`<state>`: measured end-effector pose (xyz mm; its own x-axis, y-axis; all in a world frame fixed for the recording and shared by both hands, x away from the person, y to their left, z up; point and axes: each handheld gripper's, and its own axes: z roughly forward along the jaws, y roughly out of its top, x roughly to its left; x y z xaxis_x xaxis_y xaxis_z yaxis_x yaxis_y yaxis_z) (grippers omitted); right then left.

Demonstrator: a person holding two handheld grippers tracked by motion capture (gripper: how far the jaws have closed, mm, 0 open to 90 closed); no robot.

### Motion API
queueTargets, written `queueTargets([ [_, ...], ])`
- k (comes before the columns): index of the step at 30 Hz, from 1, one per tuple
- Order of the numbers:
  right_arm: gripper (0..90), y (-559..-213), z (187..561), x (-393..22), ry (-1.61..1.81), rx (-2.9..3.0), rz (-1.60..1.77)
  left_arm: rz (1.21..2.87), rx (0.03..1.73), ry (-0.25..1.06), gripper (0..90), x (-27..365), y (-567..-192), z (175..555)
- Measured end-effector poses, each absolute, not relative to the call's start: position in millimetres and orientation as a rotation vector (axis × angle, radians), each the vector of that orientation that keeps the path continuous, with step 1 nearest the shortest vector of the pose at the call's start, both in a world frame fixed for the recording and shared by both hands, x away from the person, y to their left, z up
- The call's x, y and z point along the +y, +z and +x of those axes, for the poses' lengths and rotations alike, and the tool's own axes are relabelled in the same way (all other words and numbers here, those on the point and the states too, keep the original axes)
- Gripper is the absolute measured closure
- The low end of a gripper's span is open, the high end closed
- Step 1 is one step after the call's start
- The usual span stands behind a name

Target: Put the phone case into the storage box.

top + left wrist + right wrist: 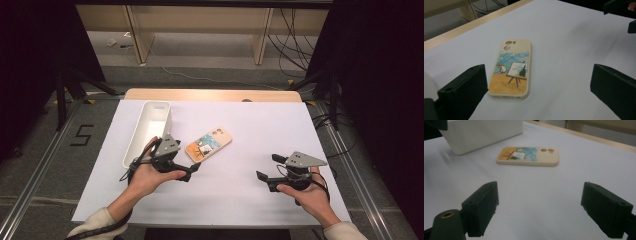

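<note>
White tabletop (240, 190), dim grey floor (45, 160)

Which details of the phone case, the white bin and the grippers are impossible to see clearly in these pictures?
- Inside of the white bin: high view, its own walls hide the bottom; right gripper view, the top edge cuts it off.
- Phone case underside: lies face down on the table.
- Left gripper jaw tips: high view, small and dark; the left gripper view shows the jaws wide apart.
- Right gripper: the bottom edge of its own view cuts its jaws.

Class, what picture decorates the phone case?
A painter at an easel in a yellow field, on the cream phone case; clearest in the left gripper view.
</note>
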<state>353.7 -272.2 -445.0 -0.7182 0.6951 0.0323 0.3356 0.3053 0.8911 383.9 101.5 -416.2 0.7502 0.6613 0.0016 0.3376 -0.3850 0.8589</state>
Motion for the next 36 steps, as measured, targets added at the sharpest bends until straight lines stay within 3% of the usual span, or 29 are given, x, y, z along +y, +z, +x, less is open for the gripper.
queueTargets([
  [22,15.3,-445.4,353.3,-272.8,1.388,2.222,0.926,2.120,0.729,0.413,0.0,25.4,-440.2,472.7],
  [36,15.3,-446.0,353.7,-273.7,1.387,2.225,0.926,2.223,0.742,0.386,0.0,1.5,-460.7,521.7],
])
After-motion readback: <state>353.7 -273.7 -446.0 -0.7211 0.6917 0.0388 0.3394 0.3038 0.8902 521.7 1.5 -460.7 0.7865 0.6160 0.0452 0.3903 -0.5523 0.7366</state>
